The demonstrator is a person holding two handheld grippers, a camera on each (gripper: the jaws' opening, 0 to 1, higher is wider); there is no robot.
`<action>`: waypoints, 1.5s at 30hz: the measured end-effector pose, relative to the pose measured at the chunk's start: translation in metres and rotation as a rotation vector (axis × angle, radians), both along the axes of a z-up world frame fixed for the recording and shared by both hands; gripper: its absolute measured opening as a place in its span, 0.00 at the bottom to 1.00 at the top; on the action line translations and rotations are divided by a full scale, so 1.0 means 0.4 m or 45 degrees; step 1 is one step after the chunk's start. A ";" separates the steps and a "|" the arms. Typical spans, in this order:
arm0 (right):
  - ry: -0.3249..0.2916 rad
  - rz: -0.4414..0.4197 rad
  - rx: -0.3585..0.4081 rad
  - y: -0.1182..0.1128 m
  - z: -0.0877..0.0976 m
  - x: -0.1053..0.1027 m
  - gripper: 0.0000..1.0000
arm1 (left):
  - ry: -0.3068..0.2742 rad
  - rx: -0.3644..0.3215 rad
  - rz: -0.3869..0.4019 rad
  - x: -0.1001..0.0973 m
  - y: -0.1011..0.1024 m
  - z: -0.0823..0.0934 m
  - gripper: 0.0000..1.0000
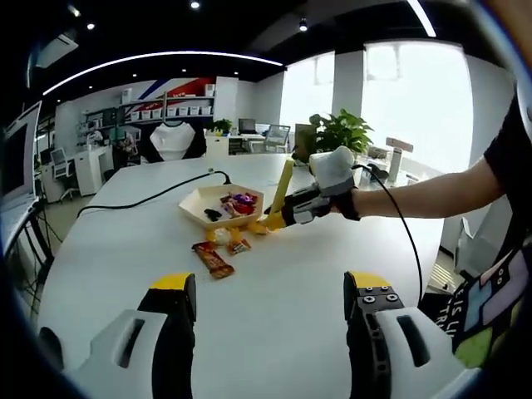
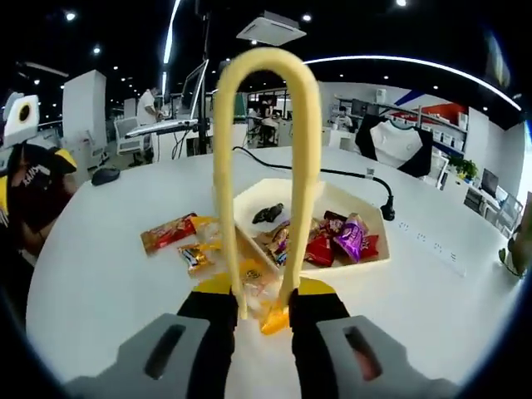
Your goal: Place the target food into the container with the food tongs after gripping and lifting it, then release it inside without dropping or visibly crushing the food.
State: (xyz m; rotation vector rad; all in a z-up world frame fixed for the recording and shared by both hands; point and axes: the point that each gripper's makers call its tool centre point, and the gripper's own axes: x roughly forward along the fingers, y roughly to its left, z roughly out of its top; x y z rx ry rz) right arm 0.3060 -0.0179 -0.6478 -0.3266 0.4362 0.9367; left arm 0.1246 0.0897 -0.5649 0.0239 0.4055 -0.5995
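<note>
The right gripper point(image 2: 264, 320) squeezes the yellow plastic food tongs point(image 2: 264, 166), pinching an orange-wrapped candy point(image 2: 274, 320) low over the white bench point(image 2: 100, 274). The cream angular tray point(image 2: 332, 199) sits at twelve o'clock. The shiny wrapper could slip mid-lift; squeezing harder might crush it. The left gripper point(image 1: 270, 320) hangs spread, empty.

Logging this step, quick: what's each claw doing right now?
Left claw: open, holding nothing, above the table.
Right claw: shut on the tongs, tips by the candy.
</note>
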 end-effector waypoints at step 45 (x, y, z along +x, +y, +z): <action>0.002 0.339 -0.076 -0.001 0.002 -0.100 0.27 | 0.006 0.010 0.000 -0.003 -0.001 0.006 0.77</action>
